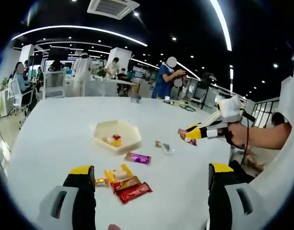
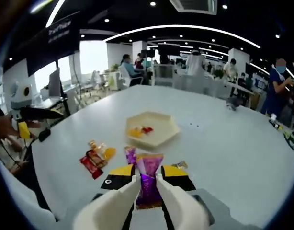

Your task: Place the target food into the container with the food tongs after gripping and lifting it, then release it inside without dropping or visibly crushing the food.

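My right gripper pinches a purple snack packet between narrow jaws, lifted above the white table. The hexagonal cream tray lies ahead, already holding a few sweets. Carrying and releasing remain. My left gripper hangs wide and unladen near loose wrapped snacks.
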A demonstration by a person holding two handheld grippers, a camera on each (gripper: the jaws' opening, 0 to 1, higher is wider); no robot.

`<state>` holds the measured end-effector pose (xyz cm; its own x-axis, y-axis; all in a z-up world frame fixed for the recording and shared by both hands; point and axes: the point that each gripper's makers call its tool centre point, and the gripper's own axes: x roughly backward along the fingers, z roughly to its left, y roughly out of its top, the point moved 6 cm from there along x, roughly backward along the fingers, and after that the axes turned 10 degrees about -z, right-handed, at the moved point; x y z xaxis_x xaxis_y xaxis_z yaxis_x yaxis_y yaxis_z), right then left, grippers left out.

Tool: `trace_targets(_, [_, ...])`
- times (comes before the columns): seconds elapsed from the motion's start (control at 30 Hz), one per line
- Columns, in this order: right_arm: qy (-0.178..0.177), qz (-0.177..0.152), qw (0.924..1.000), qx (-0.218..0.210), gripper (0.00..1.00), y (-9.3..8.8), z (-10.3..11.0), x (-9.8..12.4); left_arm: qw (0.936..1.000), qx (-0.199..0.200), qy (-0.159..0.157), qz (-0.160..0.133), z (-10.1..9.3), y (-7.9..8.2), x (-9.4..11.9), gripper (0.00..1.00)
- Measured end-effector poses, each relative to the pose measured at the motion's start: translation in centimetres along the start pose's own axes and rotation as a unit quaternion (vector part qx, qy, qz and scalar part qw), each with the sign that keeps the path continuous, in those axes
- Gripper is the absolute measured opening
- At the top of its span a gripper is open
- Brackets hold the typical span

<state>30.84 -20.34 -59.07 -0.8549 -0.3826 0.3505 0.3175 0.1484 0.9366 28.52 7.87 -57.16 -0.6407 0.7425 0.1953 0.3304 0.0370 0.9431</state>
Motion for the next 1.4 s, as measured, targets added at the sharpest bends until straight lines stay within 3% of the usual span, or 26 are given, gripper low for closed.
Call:
trace_targets(0.27, [-0.007,-0.002,1.0,0.002,0.2,0.4,-0.2,0.0,1.0,-0.002,-0.007,0.001,0.1,0.2,-0.1,0.99])
trace_targets(0.47, [-0.003,-0.012,0.9999,0.009,0.2,2.2,-0.6,-1.1,1.0,0.0,0.003,-0.002,0.7,0.2,0.3,0.99])
trace_targets(1.0, [0.031,-0.025,0.9982,0.046,0.21,7.1,-1.8,-7.6,0.9991,0.024,0.033,-0.014,2.3,0.2,0.5,0.98])
trace_targets(1.4, [0.056,-0.028,0.9968,0.049,0.21,9.0,-2.4,-13.2,0.9978,0.036,0.055,-0.01,3.4,-0.1,0.5,0.98])
